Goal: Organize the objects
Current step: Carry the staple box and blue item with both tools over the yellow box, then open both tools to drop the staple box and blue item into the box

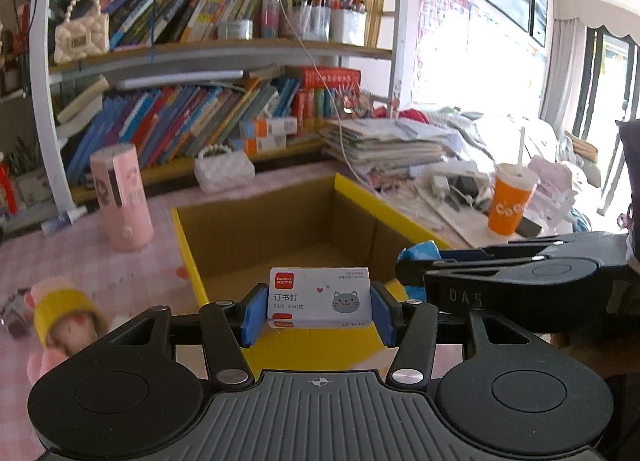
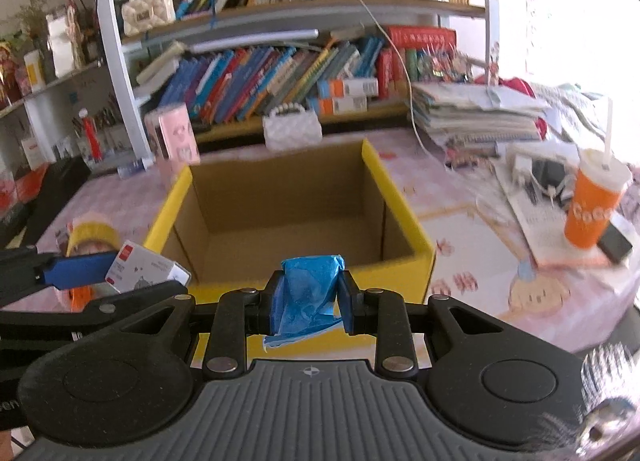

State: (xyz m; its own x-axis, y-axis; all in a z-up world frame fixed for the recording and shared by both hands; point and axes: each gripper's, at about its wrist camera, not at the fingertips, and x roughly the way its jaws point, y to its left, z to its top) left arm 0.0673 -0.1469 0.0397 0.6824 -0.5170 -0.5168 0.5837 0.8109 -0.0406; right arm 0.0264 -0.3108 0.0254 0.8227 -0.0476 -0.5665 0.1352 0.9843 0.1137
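My left gripper [image 1: 319,311] is shut on a white staple box [image 1: 319,299] with a cat drawing, held just before the near rim of an open yellow cardboard box [image 1: 262,227]. My right gripper [image 2: 307,297] is shut on a crumpled blue plastic bag [image 2: 308,295], also at the near rim of the yellow box [image 2: 404,217]. The box interior looks empty. The right gripper [image 1: 416,265] appears at the right of the left wrist view; the left gripper with the staple box [image 2: 146,267] appears at the left of the right wrist view.
A pink cylinder [image 1: 122,197] stands left of the box. A plush doll with a yellow band [image 1: 64,321] lies near left. An orange cup with a straw [image 1: 510,201], stacked papers [image 1: 384,145] and a white quilted purse [image 1: 224,169] stand beyond, under bookshelves.
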